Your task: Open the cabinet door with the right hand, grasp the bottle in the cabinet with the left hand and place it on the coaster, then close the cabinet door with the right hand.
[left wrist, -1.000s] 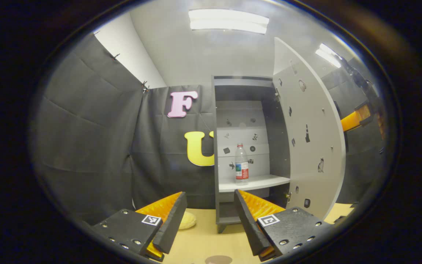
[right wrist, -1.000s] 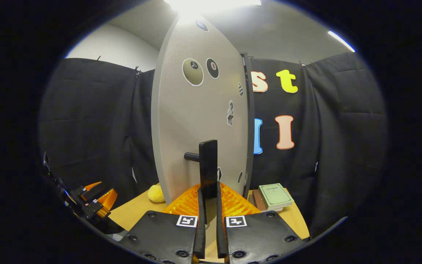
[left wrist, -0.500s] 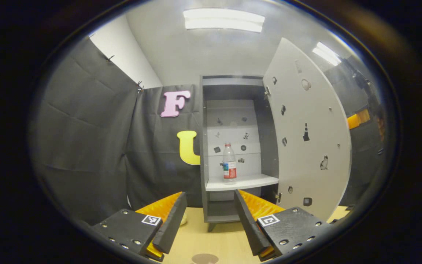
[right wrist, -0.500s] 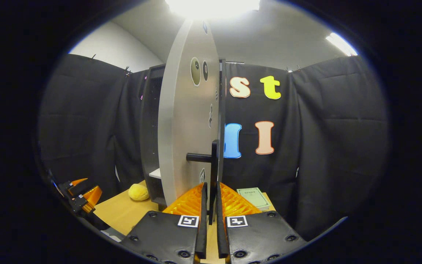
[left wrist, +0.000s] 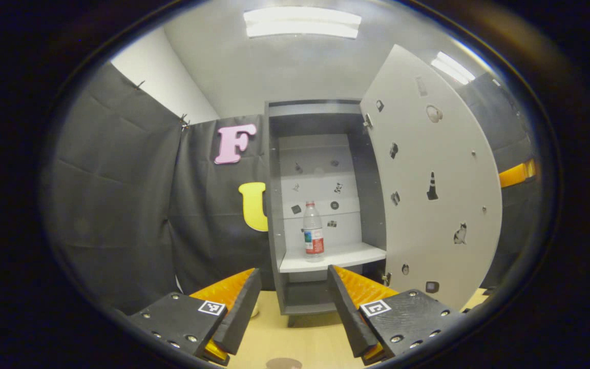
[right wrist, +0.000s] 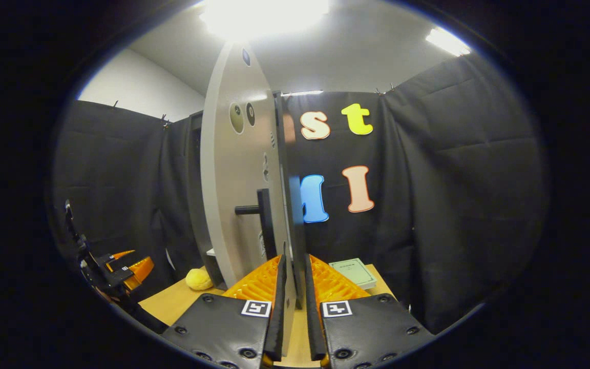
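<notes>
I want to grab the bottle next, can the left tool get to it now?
Probably yes. The door stands swung wide to the right, the bottle stands alone on its shelf, and the left tool is open, facing it.

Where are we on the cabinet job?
Done: cabinet door is swung wide open. In hand: right gripper has the door's edge between its fingers; left gripper, open, faces the bottle on the shelf. Left: grasp it, set it on the coaster, close the door.
</notes>
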`<state>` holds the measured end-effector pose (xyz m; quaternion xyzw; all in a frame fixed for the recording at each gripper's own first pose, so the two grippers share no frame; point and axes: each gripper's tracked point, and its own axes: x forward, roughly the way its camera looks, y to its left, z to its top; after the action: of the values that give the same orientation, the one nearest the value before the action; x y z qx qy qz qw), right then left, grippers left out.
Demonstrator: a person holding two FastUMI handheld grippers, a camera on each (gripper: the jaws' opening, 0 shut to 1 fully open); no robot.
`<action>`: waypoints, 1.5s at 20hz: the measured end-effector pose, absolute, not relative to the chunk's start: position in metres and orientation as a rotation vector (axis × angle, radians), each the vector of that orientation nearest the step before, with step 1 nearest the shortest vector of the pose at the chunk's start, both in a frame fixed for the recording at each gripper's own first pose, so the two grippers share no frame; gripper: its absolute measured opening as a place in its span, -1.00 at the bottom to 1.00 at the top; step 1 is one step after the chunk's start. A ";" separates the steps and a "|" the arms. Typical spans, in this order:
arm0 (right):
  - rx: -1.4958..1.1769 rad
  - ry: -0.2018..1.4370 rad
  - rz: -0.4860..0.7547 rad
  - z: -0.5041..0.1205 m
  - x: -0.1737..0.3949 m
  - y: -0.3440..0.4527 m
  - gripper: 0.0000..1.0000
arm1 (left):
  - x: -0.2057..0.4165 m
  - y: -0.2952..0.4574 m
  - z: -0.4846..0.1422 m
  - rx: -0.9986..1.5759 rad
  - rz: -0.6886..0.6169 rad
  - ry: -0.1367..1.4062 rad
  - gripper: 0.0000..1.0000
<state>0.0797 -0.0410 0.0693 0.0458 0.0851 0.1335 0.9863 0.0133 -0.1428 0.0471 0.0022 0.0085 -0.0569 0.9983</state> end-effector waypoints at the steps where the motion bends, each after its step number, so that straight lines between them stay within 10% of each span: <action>1: 0.104 0.172 0.277 0.066 0.076 -0.043 -0.33 | 0.022 -0.147 0.049 0.012 -0.123 0.022 0.60; 7: 0.045 0.172 0.145 0.051 0.074 -0.079 0.96 | 0.098 -0.172 0.063 -0.009 -0.200 0.012 0.60; 30: 0.041 0.232 -0.334 0.005 0.106 -0.141 0.96 | 0.347 -0.227 0.031 -0.075 -0.337 0.042 0.65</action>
<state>0.1061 -0.1411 0.0053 0.0204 0.1152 -0.1656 0.9792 0.3471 -0.2274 0.0313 -0.0373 0.0208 -0.1675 0.9849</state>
